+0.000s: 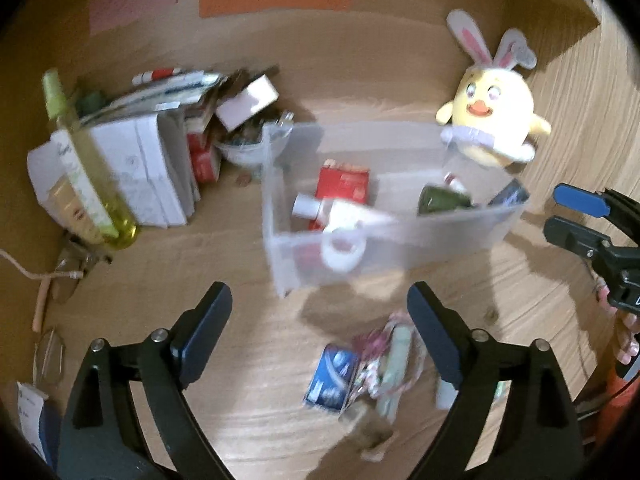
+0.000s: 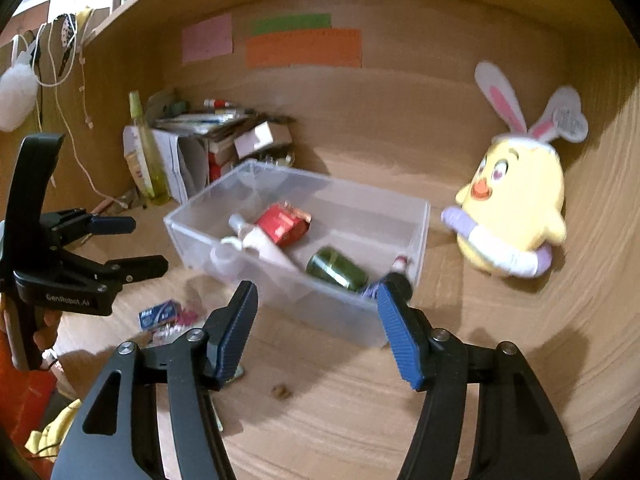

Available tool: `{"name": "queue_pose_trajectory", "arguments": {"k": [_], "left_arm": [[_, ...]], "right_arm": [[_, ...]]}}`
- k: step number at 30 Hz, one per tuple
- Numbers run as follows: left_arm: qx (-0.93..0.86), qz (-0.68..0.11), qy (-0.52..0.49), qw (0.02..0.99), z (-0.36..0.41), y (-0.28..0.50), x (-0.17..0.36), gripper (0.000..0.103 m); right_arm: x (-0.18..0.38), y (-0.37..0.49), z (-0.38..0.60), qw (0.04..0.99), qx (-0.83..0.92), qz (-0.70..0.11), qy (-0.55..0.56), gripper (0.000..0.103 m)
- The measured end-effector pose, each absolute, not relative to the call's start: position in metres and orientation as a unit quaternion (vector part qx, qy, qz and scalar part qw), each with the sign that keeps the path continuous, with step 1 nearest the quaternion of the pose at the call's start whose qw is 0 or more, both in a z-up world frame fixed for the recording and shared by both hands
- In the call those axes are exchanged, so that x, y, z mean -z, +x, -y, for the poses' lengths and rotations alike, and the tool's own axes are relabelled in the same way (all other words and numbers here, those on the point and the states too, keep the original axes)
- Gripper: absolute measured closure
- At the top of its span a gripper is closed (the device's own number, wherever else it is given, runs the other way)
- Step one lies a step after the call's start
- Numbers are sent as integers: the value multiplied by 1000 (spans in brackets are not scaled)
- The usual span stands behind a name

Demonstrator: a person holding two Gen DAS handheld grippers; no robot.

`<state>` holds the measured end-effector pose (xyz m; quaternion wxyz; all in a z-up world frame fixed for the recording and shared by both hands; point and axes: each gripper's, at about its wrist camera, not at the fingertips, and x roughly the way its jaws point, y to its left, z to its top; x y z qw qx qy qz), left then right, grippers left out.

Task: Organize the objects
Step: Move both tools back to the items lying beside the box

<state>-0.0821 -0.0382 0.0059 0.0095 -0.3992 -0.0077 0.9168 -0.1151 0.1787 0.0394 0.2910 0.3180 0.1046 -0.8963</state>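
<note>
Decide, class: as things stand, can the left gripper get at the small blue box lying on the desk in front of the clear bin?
Probably yes. The left gripper is open and empty, and the blue box lies on bare desk just below its fingers, though pink-and-white clutter touches its right side.

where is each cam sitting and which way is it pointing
Left wrist: on the left gripper, angled down at the desk and clear bin; open jaws, right gripper at right edge.
Right wrist: on the right gripper, angled down at the bin from its other end; open jaws, left gripper at left.
Shared: bin, chick plush, blue packet.
</note>
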Motion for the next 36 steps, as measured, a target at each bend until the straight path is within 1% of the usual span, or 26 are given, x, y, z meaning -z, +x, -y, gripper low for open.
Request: {"name": "queue_pose_trajectory", "arguments": {"k": [9,15,23,31,32,34,36], "left_arm": [[-894,6,-448,-9,56,-70,35,13],[-879,5,-477,0,60,-75,55,12],[-878,5,-478,17,57,-83,53,12],[-883,-19,-468,25,53,-77,53,13],[-884,-17,-467,23,54,-77,53,15],[-884,-10,-467,24,57,-78,53,24],[-883,2,-469,28,61,-79,52,35]], "right_arm": [[0,-115,-186,281,878,-97,375,45],[27,-116,-187,275,861,-110,413,45],[36,-114,-180,278,852,-114,429,45],[40,-115,-171,285,845,-127,435,45],[41,-115,-170,285,845,-127,434,45],[42,-115,-168,285,845,-130,434,49],[43,-115,-166,283,846,-134,432,57]]}}
